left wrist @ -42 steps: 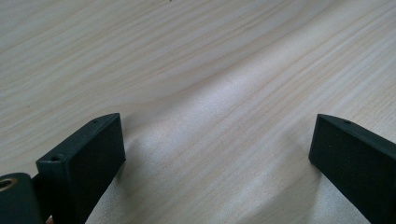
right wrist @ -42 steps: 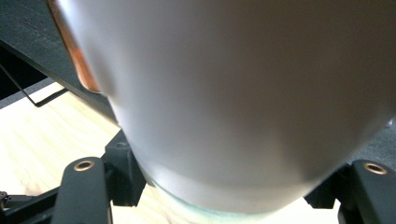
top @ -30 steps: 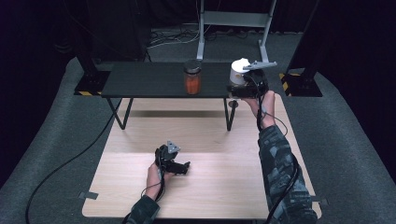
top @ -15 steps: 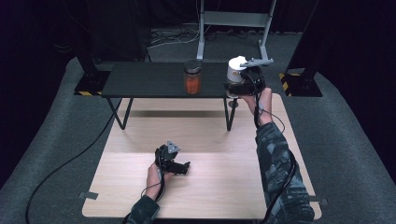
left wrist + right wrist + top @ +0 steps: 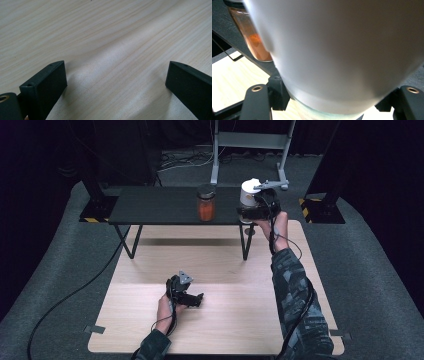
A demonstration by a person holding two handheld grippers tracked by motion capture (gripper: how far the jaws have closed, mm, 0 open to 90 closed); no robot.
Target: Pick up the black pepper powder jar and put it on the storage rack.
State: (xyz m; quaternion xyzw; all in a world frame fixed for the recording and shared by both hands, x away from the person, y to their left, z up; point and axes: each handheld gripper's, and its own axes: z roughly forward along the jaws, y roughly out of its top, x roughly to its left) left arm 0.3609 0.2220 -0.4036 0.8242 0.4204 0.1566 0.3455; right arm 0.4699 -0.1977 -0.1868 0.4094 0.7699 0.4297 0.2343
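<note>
Near edge, high view: left hand-held gripper lies low on the light wood desk, person's left hand around its body, cable trailing back toward the near edge. Its jaws stand wide apart w/ nothing betw. them; left gripper view has both black jaws over bare wood grain, so released.

Right side: camo sleeve runs from the near edge up toward the far end of the desk, right hand at the end of it.

Farther: low black shelf on thin legs spans the far part of the desk. Right hand-held gripper is at the shelf's right end, clenched on a white container, jaws on both sides of its lower part. Right gripper view: container's white wall v. close, pads pressed on its base at either side; whether the base rests on the shelf, can't tell.

Just left of it on the shelf, apart from it: glass jar w/ dark lid, orange contents, upright.

Far bkgd: grey metal stand on dark floor.
</note>
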